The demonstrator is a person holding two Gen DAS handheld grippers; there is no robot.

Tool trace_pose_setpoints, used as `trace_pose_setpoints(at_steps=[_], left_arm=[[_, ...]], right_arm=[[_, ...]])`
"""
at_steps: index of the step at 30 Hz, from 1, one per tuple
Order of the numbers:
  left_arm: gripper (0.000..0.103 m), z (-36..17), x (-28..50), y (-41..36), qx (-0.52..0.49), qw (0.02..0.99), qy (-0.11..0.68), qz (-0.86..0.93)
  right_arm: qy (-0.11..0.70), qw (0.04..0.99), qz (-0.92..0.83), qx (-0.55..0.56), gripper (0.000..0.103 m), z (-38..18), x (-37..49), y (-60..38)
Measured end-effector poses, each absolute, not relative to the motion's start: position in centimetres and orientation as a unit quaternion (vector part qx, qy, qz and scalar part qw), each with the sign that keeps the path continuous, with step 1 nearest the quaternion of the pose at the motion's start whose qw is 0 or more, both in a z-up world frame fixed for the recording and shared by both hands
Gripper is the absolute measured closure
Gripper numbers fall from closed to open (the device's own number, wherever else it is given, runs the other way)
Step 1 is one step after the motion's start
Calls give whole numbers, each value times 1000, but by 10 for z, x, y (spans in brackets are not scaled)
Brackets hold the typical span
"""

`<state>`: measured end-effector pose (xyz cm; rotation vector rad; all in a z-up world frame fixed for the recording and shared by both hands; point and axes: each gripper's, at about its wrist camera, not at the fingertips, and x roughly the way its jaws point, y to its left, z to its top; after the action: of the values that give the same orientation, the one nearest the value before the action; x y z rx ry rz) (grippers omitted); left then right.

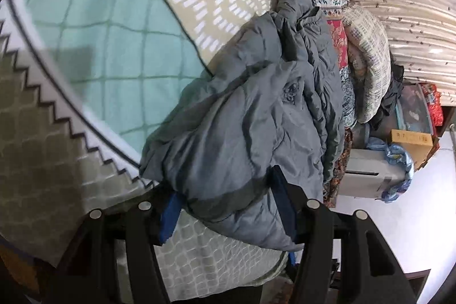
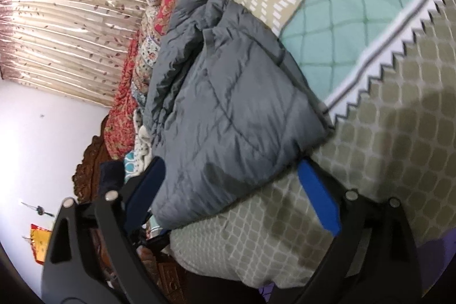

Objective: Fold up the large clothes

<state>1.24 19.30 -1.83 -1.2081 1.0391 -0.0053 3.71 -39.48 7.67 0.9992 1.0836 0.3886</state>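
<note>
A grey quilted puffer jacket (image 1: 242,116) lies bunched on the bed; it also shows in the right wrist view (image 2: 222,104), roughly folded. My left gripper (image 1: 228,198) has its blue fingers (image 1: 169,221) spread wide on either side of the jacket's near hem, not clamped. My right gripper (image 2: 236,184) is also open, its blue fingers (image 2: 319,198) straddling the jacket's near edge, with the fabric lying between them.
The bed cover (image 1: 94,53) is mint green with beige patterned borders (image 2: 399,147). A stack of floral quilts and blankets (image 1: 362,59) sits behind the jacket. Patterned curtains (image 2: 65,30), a white wall (image 2: 42,138), a cardboard box (image 1: 410,138) and a grey appliance (image 1: 367,173) lie beyond the bed.
</note>
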Motion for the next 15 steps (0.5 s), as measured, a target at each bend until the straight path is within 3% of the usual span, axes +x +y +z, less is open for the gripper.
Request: trace_pose_setpoints(at_steps=[3, 4, 5, 10, 15], left_arm=[[103, -7, 13, 192, -526, 717, 457, -7], [103, -5, 13, 194, -524, 719, 457, -8], [103, -2, 12, 195, -526, 720, 453, -17], [101, 28, 5, 194, -508, 747, 425, -50], [99, 69, -18, 196, -491, 773, 395, -77]], right_arm=[[499, 740, 172, 418, 44, 84, 49, -385], [503, 738, 176, 414, 66, 84, 52, -383], [504, 735, 182, 416, 78, 84, 53, -382], [478, 762, 208, 384, 92, 112, 45, -380], [473, 766, 237, 366, 93, 140, 22, -383]])
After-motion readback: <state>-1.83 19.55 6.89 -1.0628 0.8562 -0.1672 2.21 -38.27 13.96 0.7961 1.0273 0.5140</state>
